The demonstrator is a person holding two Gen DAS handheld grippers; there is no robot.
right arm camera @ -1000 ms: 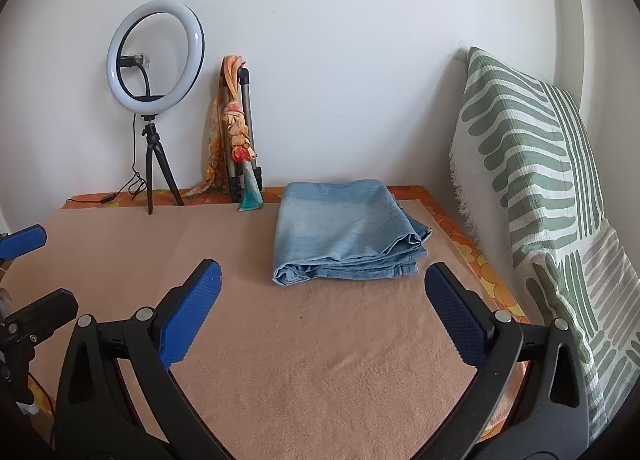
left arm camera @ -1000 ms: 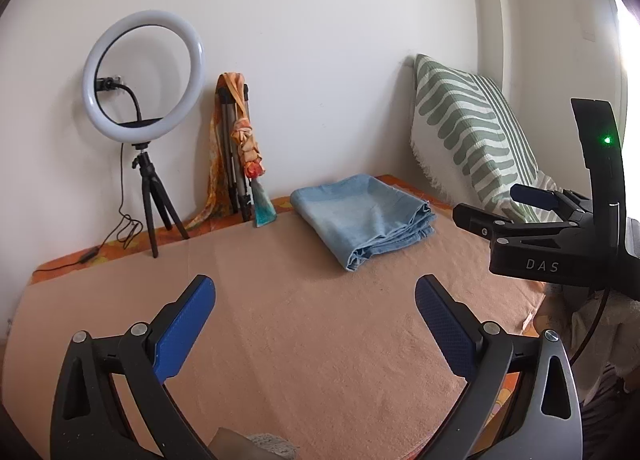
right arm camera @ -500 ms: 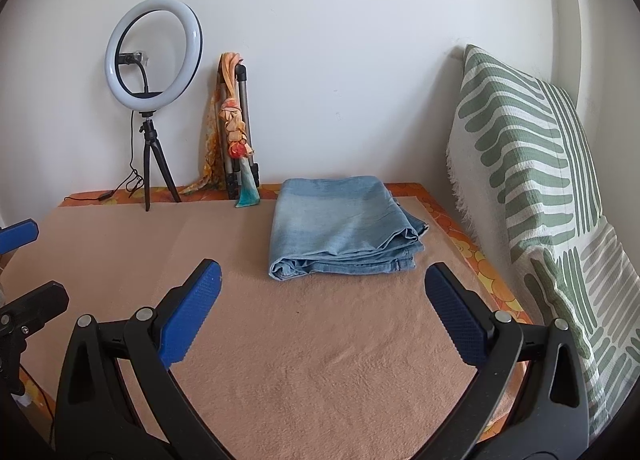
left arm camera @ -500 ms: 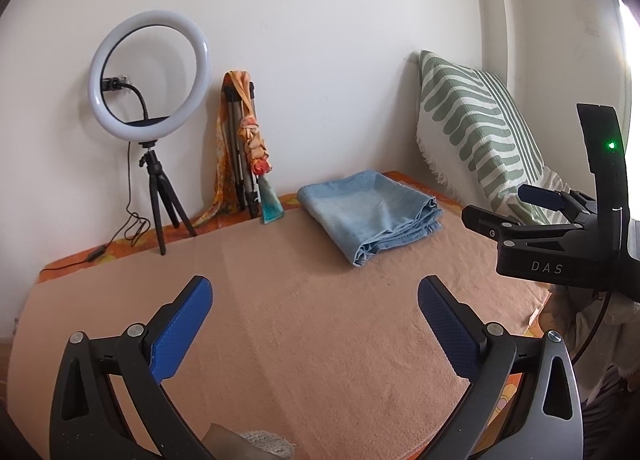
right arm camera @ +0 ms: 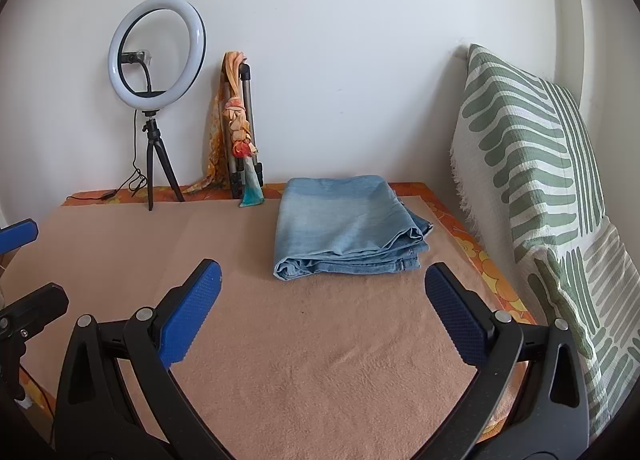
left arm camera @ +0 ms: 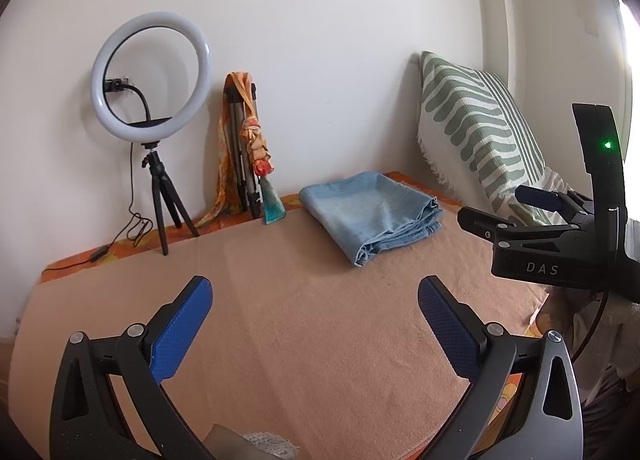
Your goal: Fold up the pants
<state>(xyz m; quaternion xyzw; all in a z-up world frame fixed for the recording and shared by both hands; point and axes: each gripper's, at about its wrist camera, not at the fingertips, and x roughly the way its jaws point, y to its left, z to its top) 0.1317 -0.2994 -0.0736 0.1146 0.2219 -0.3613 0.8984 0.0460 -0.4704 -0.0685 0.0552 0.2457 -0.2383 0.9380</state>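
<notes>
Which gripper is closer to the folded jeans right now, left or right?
Right. The right gripper faces the folded jeans squarely, just short of their near edge, open. The left gripper hangs farther back and off to their left, also open; neither touches them.

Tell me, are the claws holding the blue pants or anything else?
No, nothing is held. The left claw and right claw are both open and empty, and the folded pants lie untouched on the blanket.
</notes>
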